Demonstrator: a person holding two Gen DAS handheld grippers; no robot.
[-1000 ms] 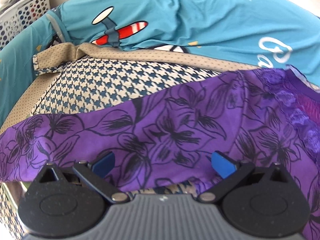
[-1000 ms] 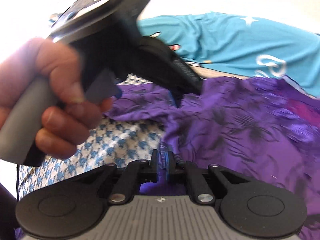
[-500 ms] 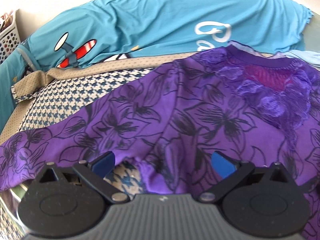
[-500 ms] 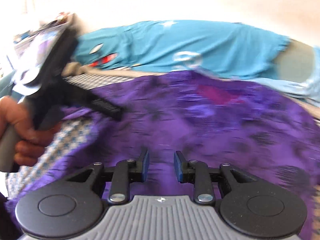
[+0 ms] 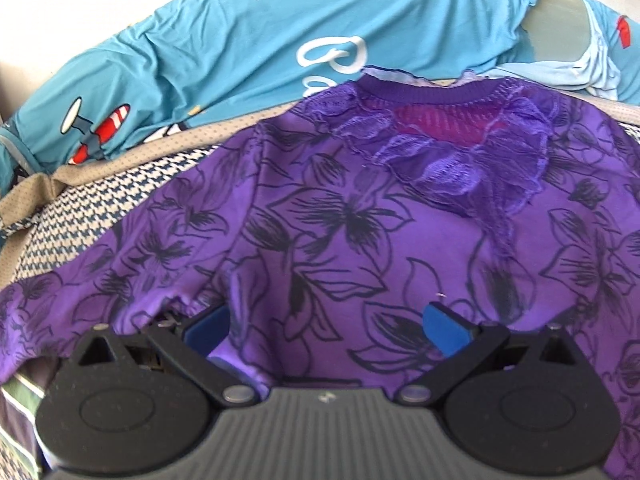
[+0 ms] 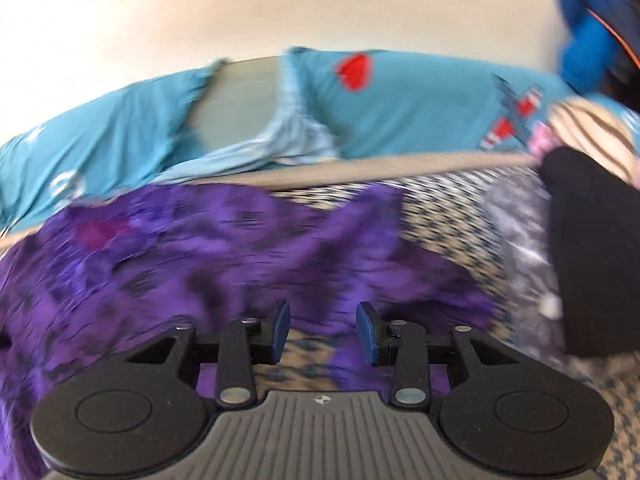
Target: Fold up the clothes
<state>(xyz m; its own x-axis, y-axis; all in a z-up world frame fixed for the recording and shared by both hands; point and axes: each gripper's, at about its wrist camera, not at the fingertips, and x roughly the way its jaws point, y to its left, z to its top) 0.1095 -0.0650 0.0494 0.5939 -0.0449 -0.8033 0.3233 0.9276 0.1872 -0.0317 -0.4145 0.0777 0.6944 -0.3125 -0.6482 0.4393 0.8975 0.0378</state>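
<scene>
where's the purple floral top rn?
Left wrist view: purple floral top lies spread centre-frame on the houndstooth cover, collar toward the teal shirt behind it.

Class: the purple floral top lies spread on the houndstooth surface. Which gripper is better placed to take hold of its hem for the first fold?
Probably the left gripper: open, with the purple top's hem between its fingers. The right gripper sits off at the top's edge.

1. Left wrist camera sits low behind the left gripper [image 5: 326, 326], facing forward, close over a purple floral top [image 5: 360, 220].
2. Right wrist camera, blurred, sits behind the right gripper [image 6: 322, 330]; both views share that top and the teal garment [image 6: 400, 120] beyond.
</scene>
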